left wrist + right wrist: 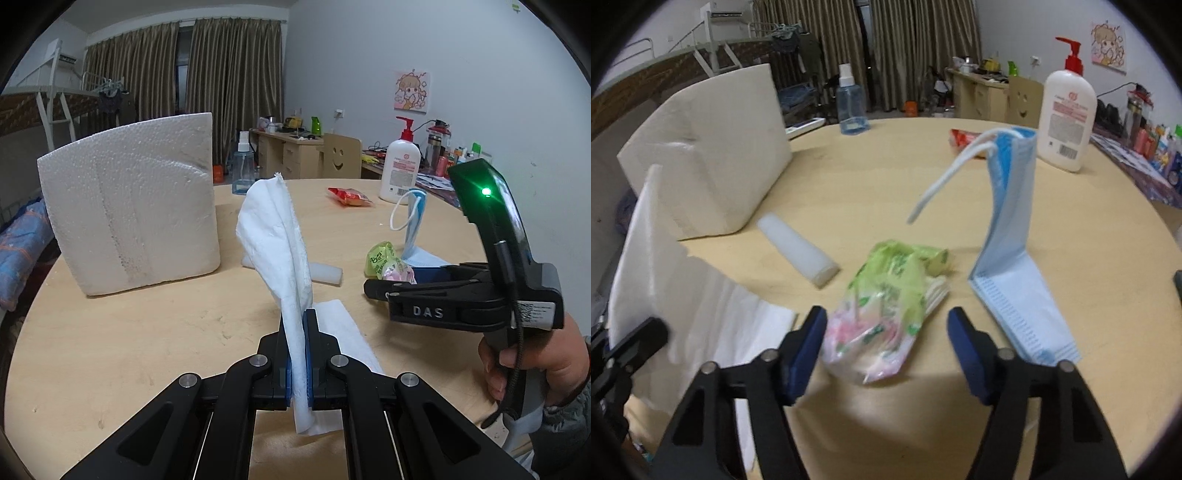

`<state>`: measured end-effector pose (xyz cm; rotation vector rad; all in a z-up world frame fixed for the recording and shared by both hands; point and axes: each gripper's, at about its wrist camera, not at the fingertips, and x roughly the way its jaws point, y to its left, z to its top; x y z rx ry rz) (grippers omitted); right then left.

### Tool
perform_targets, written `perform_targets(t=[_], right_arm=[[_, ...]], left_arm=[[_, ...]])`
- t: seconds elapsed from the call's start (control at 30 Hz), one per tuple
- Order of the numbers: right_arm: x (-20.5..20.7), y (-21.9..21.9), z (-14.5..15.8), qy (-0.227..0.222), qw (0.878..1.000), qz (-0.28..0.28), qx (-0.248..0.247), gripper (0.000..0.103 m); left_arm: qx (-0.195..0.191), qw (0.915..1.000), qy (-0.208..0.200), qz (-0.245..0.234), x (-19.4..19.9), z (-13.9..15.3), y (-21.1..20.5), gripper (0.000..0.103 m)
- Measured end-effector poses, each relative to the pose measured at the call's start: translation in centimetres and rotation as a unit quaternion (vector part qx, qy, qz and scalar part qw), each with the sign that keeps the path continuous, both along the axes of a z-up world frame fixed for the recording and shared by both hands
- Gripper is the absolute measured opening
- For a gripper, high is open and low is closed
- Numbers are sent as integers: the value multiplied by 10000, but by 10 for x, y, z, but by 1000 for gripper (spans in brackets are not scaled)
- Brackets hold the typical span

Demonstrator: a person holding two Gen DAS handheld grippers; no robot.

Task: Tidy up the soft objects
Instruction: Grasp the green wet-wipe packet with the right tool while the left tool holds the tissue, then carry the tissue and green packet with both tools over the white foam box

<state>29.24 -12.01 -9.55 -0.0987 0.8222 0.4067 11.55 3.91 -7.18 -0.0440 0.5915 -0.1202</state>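
My left gripper [297, 317] is shut on a crumpled white paper towel [273, 229], which stands up out of the jaws and trails onto the round wooden table [147, 332]. In the right wrist view the same towel [683, 295] lies at the left. My right gripper [886, 325] is open just above the table. A green and pink tissue packet [882, 306] lies between its blue pads, which do not touch it. A blue face mask [1012, 229] is beside the right finger, half standing, with its ear loops hanging. From the left wrist view the right gripper [391, 284] reaches the packet [384, 262].
A large white foam block [129, 210] stands at the left. A translucent white tube [798, 247] lies beside it. At the far side are a blue spray bottle [851, 107], a red snack packet [349, 195] and a white pump bottle [1067, 118]. A hand [535, 362] holds the right gripper's handle.
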Motion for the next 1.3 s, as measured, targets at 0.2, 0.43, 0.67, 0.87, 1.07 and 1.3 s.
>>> perform_targets(t=[0.2,0.43,0.67,0.87,1.07,1.3], right_arm=[[-1,3,1,-44,9999,-4,-142,44],[-7,2,6,-87,9997,212,21,36],[-30,-4,22,-341,9982,396,278,36],[-59,-10,37,-623,9953,555,500,36],[-84,-13,53,-928,9910,708,655,36],[-112,-16,70,-1274,9847,898,775,36]], left_arm=[[-27,10000,11,24,0,-1,3,5],[-15,10000,-26,45,-1,1,4,5],[34,9997,-202,166,-10,16,7,5],[83,9987,-389,308,-25,30,10,5],[143,9970,-611,445,-48,43,11,5],[227,9945,-853,566,-75,59,11,5]])
